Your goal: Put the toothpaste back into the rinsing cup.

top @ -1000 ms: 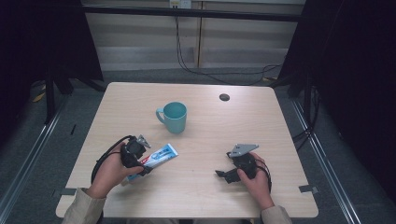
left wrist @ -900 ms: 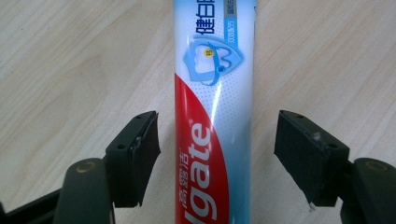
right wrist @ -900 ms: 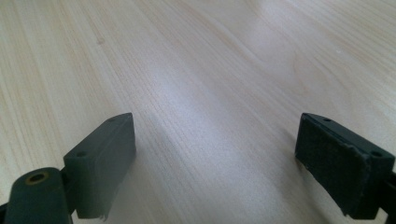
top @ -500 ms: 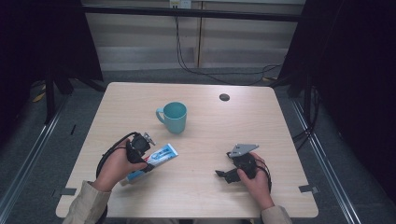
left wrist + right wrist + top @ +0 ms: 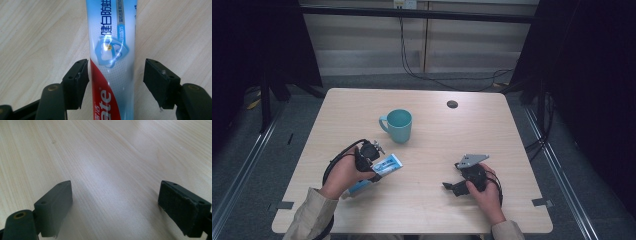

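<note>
Left tongs (image 5: 116, 82) closing astride toothpaste tube (image 5: 112, 47); right-side gap remains.

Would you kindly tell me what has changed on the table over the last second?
The left hand-held gripper has slid along the toothpaste tube, its jaws closing around it; a gap remains on one side. The right hand-held gripper, teal mug and the tube itself stayed put.

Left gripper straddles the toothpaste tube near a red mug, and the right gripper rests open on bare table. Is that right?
One thing is wrong: the mug is teal, not red, as the high view shows. The rest holds: the left gripper straddles the toothpaste tube, its jaws closing in but a gap still left on one side, and the right gripper rests open on bare table.
</note>
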The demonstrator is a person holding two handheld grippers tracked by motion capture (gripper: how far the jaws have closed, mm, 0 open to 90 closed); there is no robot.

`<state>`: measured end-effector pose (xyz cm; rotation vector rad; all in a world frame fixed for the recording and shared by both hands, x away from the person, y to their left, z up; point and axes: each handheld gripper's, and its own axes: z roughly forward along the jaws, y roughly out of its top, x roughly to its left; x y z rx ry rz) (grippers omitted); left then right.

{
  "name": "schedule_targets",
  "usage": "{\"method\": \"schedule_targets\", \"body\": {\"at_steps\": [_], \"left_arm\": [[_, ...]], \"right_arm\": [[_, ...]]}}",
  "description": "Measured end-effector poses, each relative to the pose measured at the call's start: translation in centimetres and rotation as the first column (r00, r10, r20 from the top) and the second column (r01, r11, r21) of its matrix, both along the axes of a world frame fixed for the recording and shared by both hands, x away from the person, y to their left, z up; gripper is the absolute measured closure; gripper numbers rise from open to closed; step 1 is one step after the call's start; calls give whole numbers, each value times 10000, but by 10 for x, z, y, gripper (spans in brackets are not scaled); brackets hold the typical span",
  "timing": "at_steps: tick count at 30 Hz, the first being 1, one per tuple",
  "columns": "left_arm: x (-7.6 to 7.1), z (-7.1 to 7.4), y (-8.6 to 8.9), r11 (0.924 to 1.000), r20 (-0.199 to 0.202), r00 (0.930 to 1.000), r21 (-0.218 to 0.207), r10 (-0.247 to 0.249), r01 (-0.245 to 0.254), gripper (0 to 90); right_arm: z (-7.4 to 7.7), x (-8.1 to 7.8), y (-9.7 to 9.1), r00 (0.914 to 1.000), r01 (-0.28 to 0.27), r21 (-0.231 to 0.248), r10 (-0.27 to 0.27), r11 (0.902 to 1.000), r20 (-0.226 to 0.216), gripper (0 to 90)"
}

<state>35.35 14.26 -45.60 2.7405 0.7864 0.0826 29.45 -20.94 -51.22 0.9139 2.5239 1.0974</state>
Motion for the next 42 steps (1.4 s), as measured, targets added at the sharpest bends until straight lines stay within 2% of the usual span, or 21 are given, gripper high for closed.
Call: {"method": "schedule_targets", "body": {"at_steps": [12,22,26,31,36,37,42], "left_arm": [[5,-1,-3,9998,-310,9995,211,57,-50,421],[8,-3,-5,9989,-410,9991,453,102,-84,465],[9,-4,-8,9976,-456,9989,683,105,-74,466],[8,-3,-13,9945,-510,9981,1009,340,-288,478],[8,-7,-19,9882,-524,9980,1503,366,-284,484],[9,-8,-20,9866,-575,9971,1579,498,-402,489],[11,-9,-19,9872,-697,9964,1551,474,-361,505]], "right_arm": [[0,0,0,10000,6,5,-6,10000,-12,117],[0,0,0,10000,16,6,-16,10000,-39,117],[0,0,0,10000,12,5,-12,10000,-28,117],[0,0,0,10000,10,5,-10,10000,-20,117],[0,0,0,10000,8,5,-8,10000,-25,117],[0,0,0,10000,18,8,-18,10000,-38,116],[0,0,0,10000,22,12,-22,10000,-34,116]]}}
